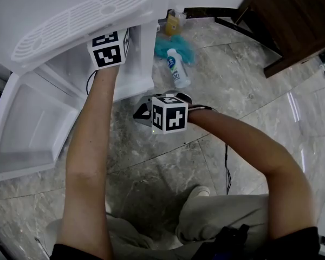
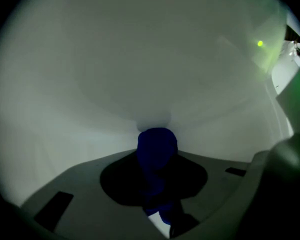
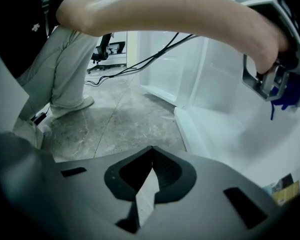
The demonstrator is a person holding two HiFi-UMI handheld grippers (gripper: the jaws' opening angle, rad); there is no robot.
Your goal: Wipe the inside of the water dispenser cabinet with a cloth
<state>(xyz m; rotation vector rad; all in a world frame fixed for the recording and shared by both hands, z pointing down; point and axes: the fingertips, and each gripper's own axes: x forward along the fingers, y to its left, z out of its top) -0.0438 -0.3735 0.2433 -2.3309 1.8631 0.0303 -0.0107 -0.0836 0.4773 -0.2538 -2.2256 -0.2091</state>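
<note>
The white water dispenser (image 1: 70, 15) stands with its lower cabinet door (image 1: 27, 126) swung open to the left. My left arm reaches into the cabinet, and only the left gripper's marker cube (image 1: 109, 49) shows in the head view. In the left gripper view my left gripper (image 2: 156, 164) is shut on a dark blue cloth (image 2: 157, 143), which presses against the white inner wall (image 2: 140, 59). The right gripper view shows that gripper (image 3: 271, 81) inside the cabinet with the cloth (image 3: 286, 98) hanging from it. My right gripper (image 3: 151, 149) is shut and empty, over the floor in front of the cabinet.
A teal duster (image 1: 176, 46), a white spray bottle (image 1: 177, 69) and a small yellow bottle (image 1: 172, 23) lie on the marble floor right of the dispenser. A dark wooden cabinet (image 1: 292, 20) stands at the back right. The person's knee and shoe (image 1: 197, 191) are below.
</note>
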